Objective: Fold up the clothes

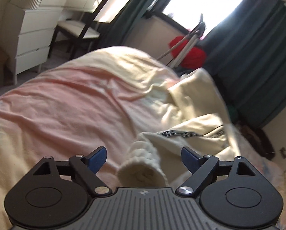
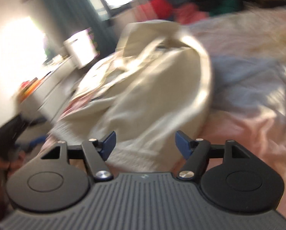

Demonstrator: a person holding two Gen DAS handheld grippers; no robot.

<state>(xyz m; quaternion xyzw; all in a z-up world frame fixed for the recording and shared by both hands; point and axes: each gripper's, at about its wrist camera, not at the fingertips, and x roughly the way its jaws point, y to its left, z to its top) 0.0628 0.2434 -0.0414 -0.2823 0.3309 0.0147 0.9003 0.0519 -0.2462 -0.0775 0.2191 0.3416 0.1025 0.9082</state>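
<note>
The cream garment (image 2: pixel 143 88) lay rumpled on the bed (image 1: pixel 56 99), unfolded. Both the left hand-held gripper (image 1: pixel 144 158) and right hand-held gripper (image 2: pixel 145 142) gaped wide, holding nothing, probably poised over its ribbed cuff (image 1: pixel 143 164) and hem.

The left gripper (image 1: pixel 144 158), a black linkage frame with blue-padded fingers (image 1: pixel 98 158), has its fingers spread wide apart, nothing pinched between the pads. The right gripper (image 2: pixel 145 144), of the same black-and-blue build, also has its fingers (image 2: pixel 109 141) parted, and though that view is badly blurred, they seem to clamp nothing.
</note>
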